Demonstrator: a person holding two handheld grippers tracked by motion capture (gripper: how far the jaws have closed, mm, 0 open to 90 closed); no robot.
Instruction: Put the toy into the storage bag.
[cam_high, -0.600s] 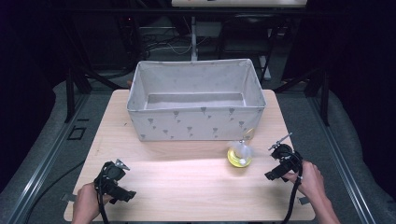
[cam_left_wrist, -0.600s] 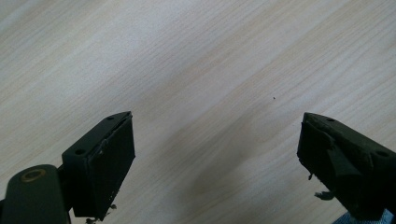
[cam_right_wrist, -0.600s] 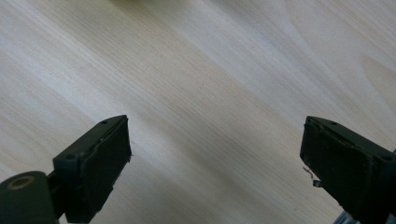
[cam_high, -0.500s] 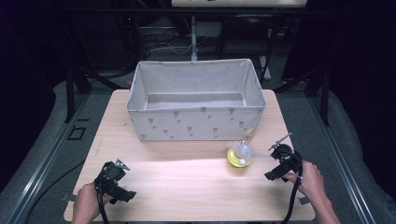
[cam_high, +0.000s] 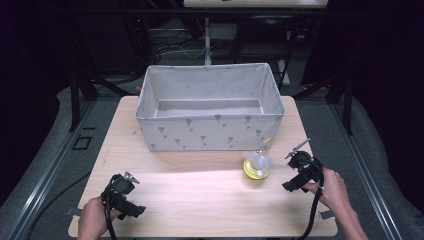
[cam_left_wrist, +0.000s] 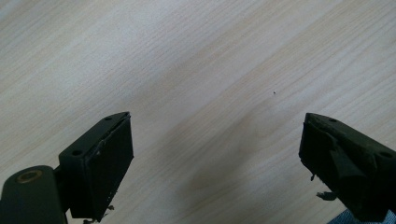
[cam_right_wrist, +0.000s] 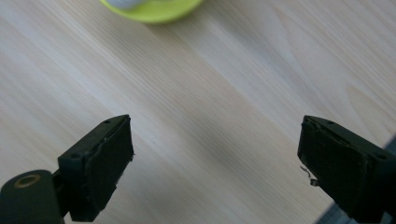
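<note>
Here, both the left gripper (cam_left_wrist: 215, 158) and right gripper (cam_right_wrist: 215, 163) are held spread and empty, while the flask (cam_high: 257, 164), beside the bin (cam_high: 210, 131), is judged light, slippery and fragile, best gripped at its neck.
</note>
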